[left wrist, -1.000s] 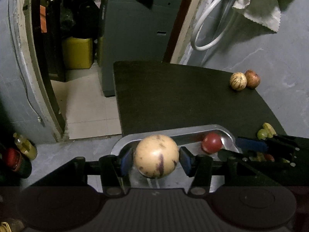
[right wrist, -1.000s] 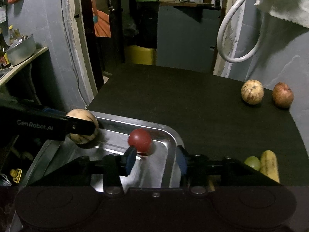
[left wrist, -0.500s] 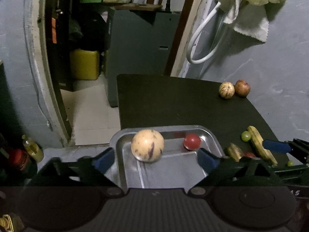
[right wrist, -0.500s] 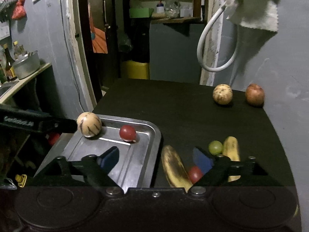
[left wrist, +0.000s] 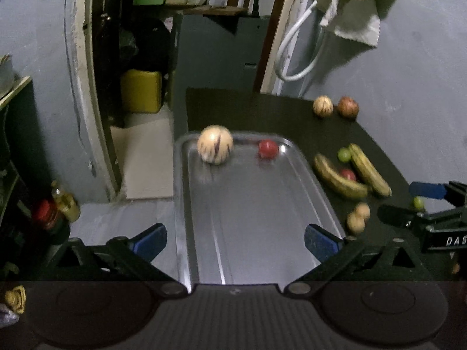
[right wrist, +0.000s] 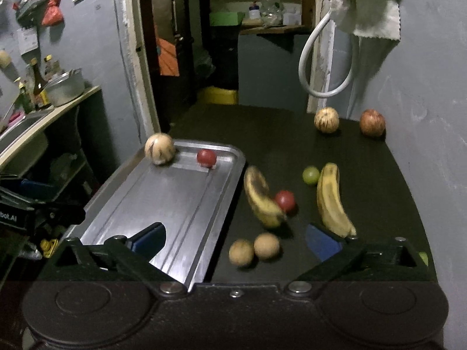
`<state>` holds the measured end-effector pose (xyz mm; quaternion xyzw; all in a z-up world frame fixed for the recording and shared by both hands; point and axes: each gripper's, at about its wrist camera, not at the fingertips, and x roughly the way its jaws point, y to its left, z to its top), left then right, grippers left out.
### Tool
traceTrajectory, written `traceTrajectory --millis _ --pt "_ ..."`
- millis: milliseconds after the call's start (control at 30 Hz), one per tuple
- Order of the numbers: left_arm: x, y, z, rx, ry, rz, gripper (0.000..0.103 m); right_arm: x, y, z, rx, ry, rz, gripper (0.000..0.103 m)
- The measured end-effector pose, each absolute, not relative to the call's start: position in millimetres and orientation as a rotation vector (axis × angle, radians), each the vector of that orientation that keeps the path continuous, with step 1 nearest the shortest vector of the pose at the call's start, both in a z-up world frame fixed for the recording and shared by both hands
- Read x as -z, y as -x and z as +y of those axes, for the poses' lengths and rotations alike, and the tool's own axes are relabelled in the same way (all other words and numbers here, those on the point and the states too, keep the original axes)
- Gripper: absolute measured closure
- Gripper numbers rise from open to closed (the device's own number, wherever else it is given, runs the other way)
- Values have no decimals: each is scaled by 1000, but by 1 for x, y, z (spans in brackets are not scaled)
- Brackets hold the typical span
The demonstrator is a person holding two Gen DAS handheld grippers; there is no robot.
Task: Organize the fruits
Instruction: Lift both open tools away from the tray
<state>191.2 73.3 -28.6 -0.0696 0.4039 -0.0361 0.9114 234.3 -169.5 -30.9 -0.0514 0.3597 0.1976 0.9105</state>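
Observation:
A steel tray [left wrist: 251,221] [right wrist: 163,204] lies at the table's left edge. At its far end sit a pale striped melon [left wrist: 215,144] [right wrist: 160,148] and a small red fruit [left wrist: 268,149] [right wrist: 206,157]. My left gripper [left wrist: 235,237] is open and empty above the tray's near end. My right gripper [right wrist: 235,240] is open and empty, over the tray's right rim. Right of the tray lie two bananas [right wrist: 259,197] [right wrist: 331,199], a red fruit [right wrist: 285,200], a green fruit [right wrist: 310,175] and two small brown fruits [right wrist: 253,249].
A second striped melon [right wrist: 326,119] and a reddish apple [right wrist: 372,122] sit at the far right of the black table [right wrist: 277,134], by the grey wall. A counter with a pot [right wrist: 65,87] stands to the left. The floor drops off left of the tray.
Both grippers let go of their fruit, opened wide and pulled back from the tray. The melon and the red fruit now rest at the tray's far end.

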Motion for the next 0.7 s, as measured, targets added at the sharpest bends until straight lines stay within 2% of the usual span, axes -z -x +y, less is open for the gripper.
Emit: traceTrajectory --millis 367,700 --pt "40 -137 37 114 70 961 1 53 -184 -196 -456 188 838 1" --pt "46 -124 1 146 24 1020 1 68 -159 -229 -448 160 907 1"
